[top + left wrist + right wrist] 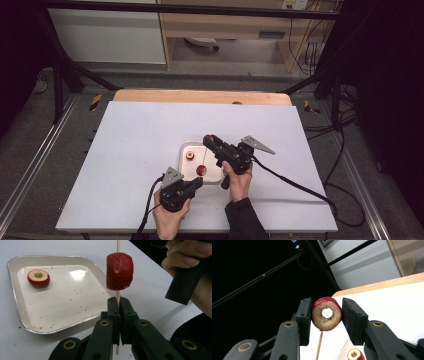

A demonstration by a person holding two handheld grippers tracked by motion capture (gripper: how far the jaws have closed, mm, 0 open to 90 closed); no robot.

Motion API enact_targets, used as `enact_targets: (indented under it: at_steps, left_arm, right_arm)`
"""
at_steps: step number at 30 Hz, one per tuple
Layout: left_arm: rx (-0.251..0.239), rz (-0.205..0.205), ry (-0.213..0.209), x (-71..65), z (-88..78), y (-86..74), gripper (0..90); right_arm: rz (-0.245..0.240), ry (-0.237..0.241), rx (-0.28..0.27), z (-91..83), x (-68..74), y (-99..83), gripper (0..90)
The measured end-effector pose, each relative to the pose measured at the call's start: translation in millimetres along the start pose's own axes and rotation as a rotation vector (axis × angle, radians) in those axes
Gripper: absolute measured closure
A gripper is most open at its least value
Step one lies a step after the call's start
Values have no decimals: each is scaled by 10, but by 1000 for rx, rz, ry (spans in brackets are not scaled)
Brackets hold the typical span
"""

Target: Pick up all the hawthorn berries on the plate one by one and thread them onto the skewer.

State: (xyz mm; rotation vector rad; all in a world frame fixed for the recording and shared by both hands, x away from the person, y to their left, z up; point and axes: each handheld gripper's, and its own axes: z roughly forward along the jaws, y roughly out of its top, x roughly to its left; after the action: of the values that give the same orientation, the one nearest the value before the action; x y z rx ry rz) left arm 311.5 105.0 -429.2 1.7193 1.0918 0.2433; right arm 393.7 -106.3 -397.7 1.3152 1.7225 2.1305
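On the table, hidden parts: stick [118, 298] top is cut off by the frame edge.
Left gripper [118, 305]: jaws pressed together on the upright stick, below the speared fruit piece [119, 271].
Right gripper [326, 315]: raised, tilted, clamped on a cored fruit ring [326, 313].
Tray [15, 300]: holds one fruit half [38, 278].

The right gripper [327, 315] has its two black jaws closed on a cored red fruit slice [327, 314], cut face toward the camera, a round hole through its pale middle. Below it a thin wooden skewer [319, 346] slants down over the white tabletop [397, 307]. At the bottom edge another red fruit piece [355, 354] peeks up, beside what looks like a tray rim. Behind stand dark frame bars and a wooden table edge.
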Motion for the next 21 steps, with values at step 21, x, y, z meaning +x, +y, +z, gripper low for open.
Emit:
enact_targets:
  at_steps: [21]
  left_arm:
    - [-7, -30, -5, 56, 15, 48, 883]
  right_arm:
    - [-30, 32, 125, -13, 22, -153, 613]
